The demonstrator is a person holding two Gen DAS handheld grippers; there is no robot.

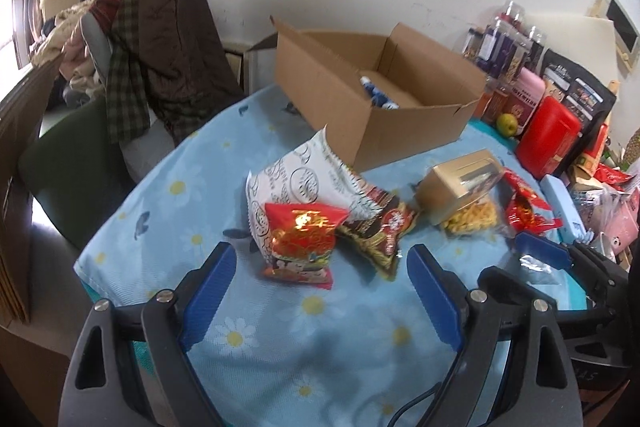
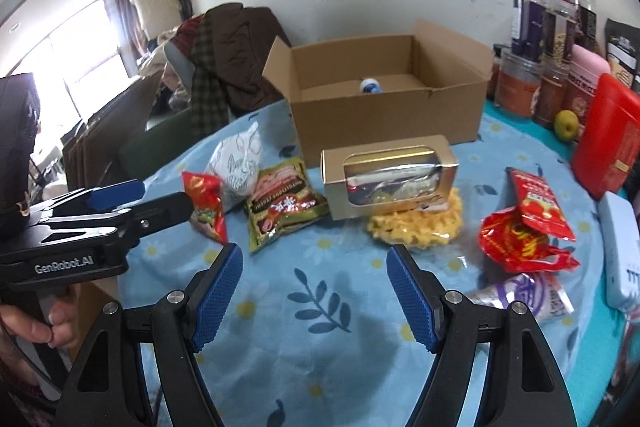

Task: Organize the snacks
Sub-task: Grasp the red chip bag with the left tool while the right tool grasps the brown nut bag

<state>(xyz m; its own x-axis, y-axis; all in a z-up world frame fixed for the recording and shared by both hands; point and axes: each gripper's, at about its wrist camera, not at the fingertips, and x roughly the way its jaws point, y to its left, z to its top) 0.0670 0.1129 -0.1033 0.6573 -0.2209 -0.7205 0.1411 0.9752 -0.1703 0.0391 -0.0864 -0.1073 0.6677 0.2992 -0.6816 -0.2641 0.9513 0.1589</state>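
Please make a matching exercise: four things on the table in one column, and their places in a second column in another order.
1. blue-and-white packet
2. gold window box
3. green apple
4. small red packet

A. leaning against the white printed bag
B. inside the cardboard box
C. resting on the yellow snack bag
D. beside the red container

Pairs: 1-B, 2-C, 3-D, 4-A

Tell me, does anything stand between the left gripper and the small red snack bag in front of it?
Nothing visible does. The left gripper is open, and only bare tablecloth lies between its fingers and the red snack bag, which leans against the white bag behind it.
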